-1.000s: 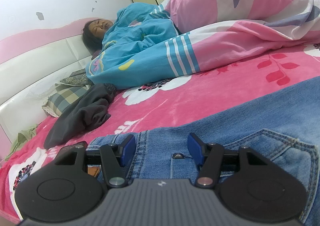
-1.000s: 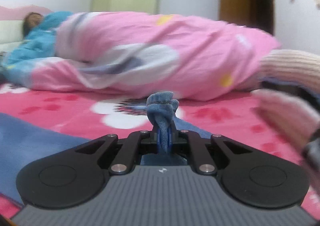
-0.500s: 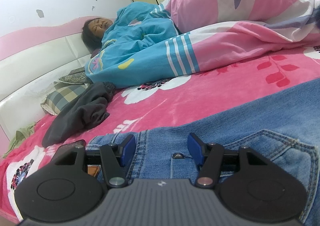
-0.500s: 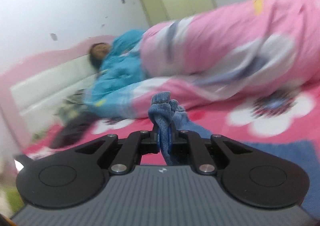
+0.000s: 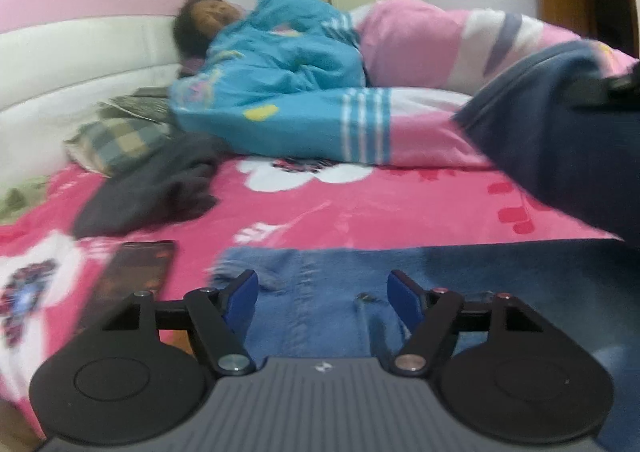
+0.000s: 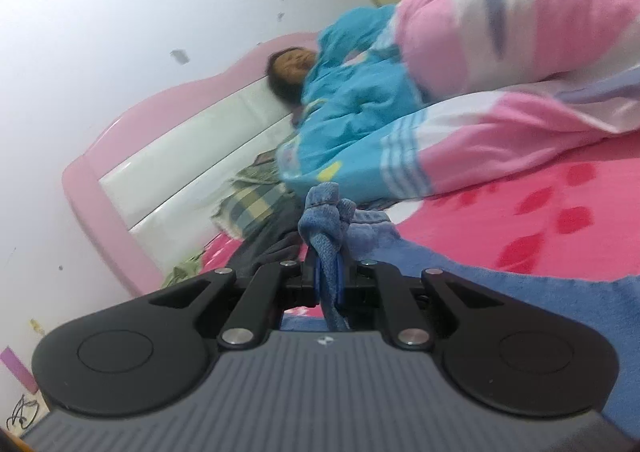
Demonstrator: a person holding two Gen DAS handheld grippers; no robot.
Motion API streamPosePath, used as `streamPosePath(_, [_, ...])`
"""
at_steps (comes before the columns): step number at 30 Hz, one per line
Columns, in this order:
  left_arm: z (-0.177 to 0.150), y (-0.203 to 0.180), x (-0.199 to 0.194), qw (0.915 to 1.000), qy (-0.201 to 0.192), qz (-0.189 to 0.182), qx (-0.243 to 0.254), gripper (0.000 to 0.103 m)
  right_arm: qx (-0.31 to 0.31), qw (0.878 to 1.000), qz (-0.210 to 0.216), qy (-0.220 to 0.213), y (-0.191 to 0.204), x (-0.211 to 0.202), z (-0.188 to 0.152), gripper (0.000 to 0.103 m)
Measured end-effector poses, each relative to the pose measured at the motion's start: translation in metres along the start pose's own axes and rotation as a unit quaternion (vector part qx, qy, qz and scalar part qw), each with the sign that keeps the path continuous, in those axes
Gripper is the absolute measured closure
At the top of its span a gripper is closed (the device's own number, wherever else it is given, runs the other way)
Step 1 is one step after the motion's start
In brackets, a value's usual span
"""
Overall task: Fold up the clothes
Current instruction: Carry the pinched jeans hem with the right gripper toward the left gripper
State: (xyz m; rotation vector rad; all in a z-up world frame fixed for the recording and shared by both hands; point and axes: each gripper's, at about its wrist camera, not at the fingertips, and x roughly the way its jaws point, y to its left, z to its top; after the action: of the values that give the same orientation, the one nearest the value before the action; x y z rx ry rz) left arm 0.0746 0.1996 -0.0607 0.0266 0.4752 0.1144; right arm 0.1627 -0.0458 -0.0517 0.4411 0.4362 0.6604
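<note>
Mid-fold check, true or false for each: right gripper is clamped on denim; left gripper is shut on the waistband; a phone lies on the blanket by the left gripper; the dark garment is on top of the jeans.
1. The right gripper is clamped on the jeans. True.
2. The left gripper is shut on the waistband. False: open, over the denim.
3. A phone lies on the blanket. True.
4. The dark garment is on the jeans. False: beside them, by the plaid pillow.

Both wrist views skim the bed (image 5: 360,212), facing its headboard (image 6: 168,156).
</note>
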Motion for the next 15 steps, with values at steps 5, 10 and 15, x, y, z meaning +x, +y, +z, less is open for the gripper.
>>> streamPosePath(5, [-0.013,0.02,-0.053,0.998,-0.035,-0.014,-0.05,0.027,-0.037,0.998,0.034,0.027,0.043,0.037,-0.017,0.097])
streamPosePath(10, [-0.036,0.051,-0.084,0.9861,-0.052,-0.027,-0.155,0.028,-0.12,0.99,0.05,0.056,0.086,0.07,-0.051,0.097])
streamPosePath(15, [-0.056,0.098,-0.096,0.9517,-0.06,-0.092,-0.287,0.029,-0.22,0.971,0.039,0.081,0.115,0.086,-0.09,0.097])
